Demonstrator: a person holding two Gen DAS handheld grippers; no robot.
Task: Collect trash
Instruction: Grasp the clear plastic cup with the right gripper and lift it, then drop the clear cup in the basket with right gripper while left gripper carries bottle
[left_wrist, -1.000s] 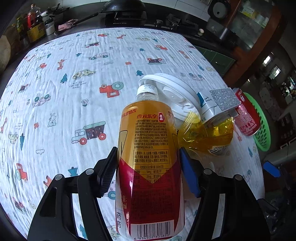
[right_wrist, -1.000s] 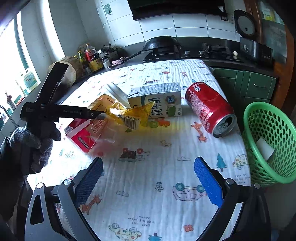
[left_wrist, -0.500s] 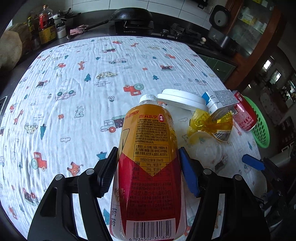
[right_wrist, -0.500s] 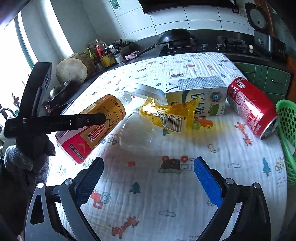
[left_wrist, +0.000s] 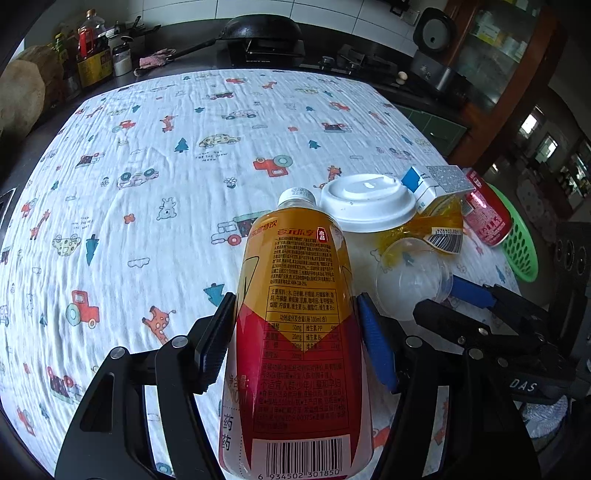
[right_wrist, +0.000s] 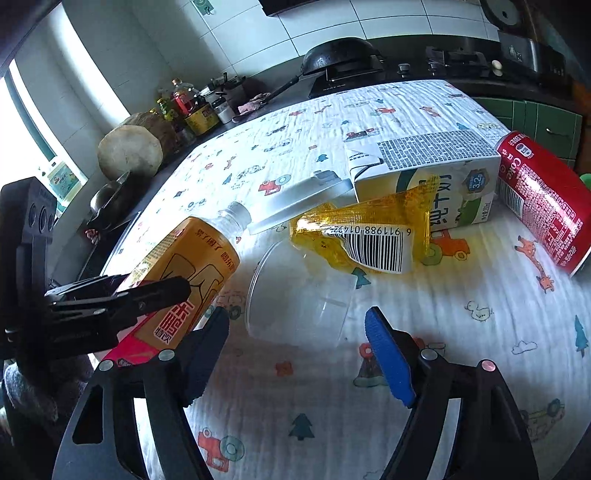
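My left gripper (left_wrist: 295, 328) is shut on an orange-and-red plastic bottle (left_wrist: 295, 332), held above the cloth; the bottle also shows in the right wrist view (right_wrist: 184, 273). My right gripper (right_wrist: 299, 354) is open, its fingers on either side of a clear plastic cup (right_wrist: 299, 299) lying on the table, not touching it. Behind the cup lie a yellow wrapper with a barcode (right_wrist: 369, 236), a white lid (right_wrist: 295, 203), a milk carton (right_wrist: 432, 173) and a red Coke can (right_wrist: 543, 199).
A green basket (left_wrist: 521, 240) stands past the table's right edge. The table carries a white cloth with cartoon prints (left_wrist: 166, 166). A stove with a wok (right_wrist: 340, 59), bottles (right_wrist: 188, 107) and a round stone-like object (right_wrist: 129, 151) line the far counter.
My left gripper has lifted the bottle up and back from the pile. My right gripper has moved forward and left, so the clear cup now lies between its fingers.
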